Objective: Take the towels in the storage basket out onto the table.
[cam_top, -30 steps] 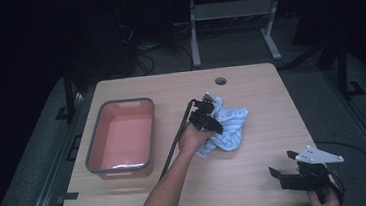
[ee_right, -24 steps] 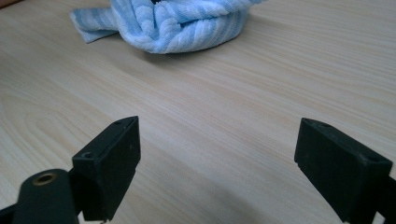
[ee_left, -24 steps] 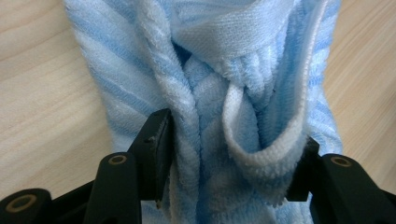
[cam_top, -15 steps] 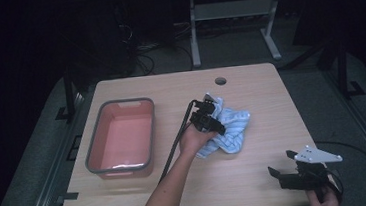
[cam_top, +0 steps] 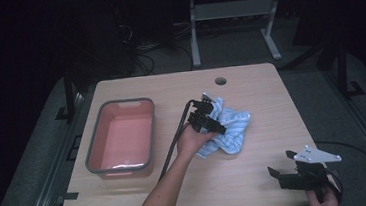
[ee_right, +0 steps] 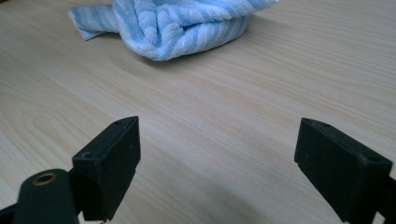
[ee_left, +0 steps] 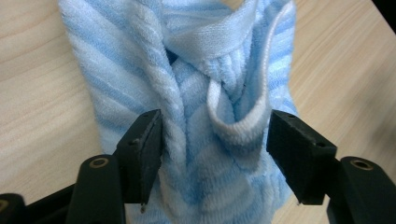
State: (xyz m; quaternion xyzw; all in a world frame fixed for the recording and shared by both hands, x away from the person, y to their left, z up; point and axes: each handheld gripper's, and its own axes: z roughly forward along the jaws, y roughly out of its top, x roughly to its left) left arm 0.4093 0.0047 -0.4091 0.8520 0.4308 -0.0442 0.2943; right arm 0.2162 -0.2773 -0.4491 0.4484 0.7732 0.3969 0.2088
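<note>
While the right gripper waits near the front right corner of the table, its jaws spread wide with nothing but bare wood between them, the work lies farther in with the left gripper. That one sits down on the crumpled blue striped towel around the middle of the table, and its jaws have just been opening: in the left gripper view the pads stand either side of a raised fold of cloth, the left pad brushing a ridge of terry, the right one apart from it, so the towel is between them but not pinched. I read this as either a let-go or a re-grip on the bunched cloth.

To do the step well, the jaws should part far enough that no loop of terry snags on a pad, and the hand should lift straight off the heap rather than drag across it, or the towel will follow. If a new grip is wanted, the hemmed fold standing up between the pads is the better bite, since it is thick and will not slip out; a thin single layer would.

Beyond the towel to the left, well apart from it, stands the pink tub with a grey rim, empty as far as the high view tells.
</note>
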